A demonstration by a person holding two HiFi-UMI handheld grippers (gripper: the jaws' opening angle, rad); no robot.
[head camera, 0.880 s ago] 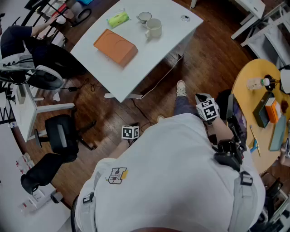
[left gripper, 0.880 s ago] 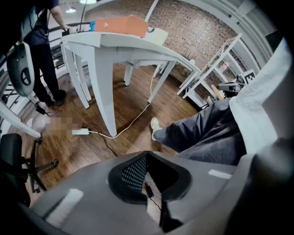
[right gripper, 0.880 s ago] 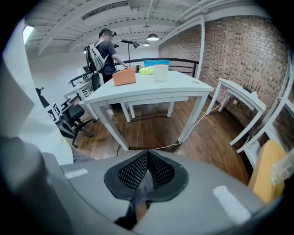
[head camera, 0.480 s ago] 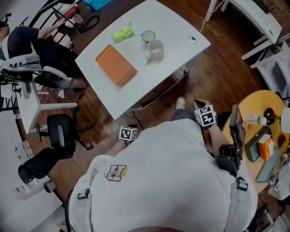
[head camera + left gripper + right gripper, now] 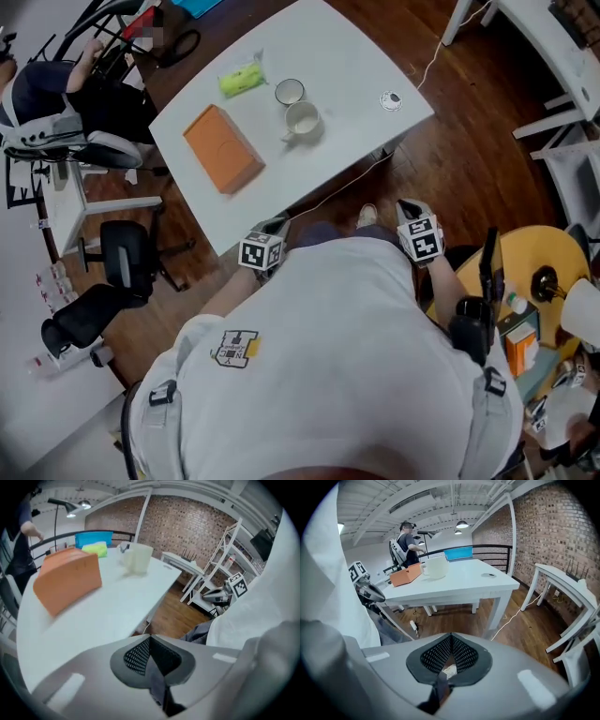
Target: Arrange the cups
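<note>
**Two shut grippers short of the table, two cups on it**

Nearest are the two grippers, both held close against the person's white shirt (image 5: 337, 375) and tipped down over the wooden floor (image 5: 469, 159). The left gripper (image 5: 150, 639) has its jaws pressed together with nothing between them. The right gripper (image 5: 451, 635) is also closed tight and carries nothing, though one small pale speck (image 5: 449, 670) sits at the seam of its pads.

Beyond them stands one white table (image 5: 347, 56), apart from both grippers. On it are two cups. One is a pale mug (image 5: 302, 120) with a handle. Just past it is one smaller cup (image 5: 289, 91); whether the two touch cannot be told. Left of the cups lies one orange box (image 5: 221, 148). Farther back is one green packet (image 5: 241, 79), and well to the right of the cups lies one small round disc (image 5: 391, 99).

Farthest off, at the left, are one black office chair (image 5: 127, 272) and one seated person (image 5: 47, 89).
</note>
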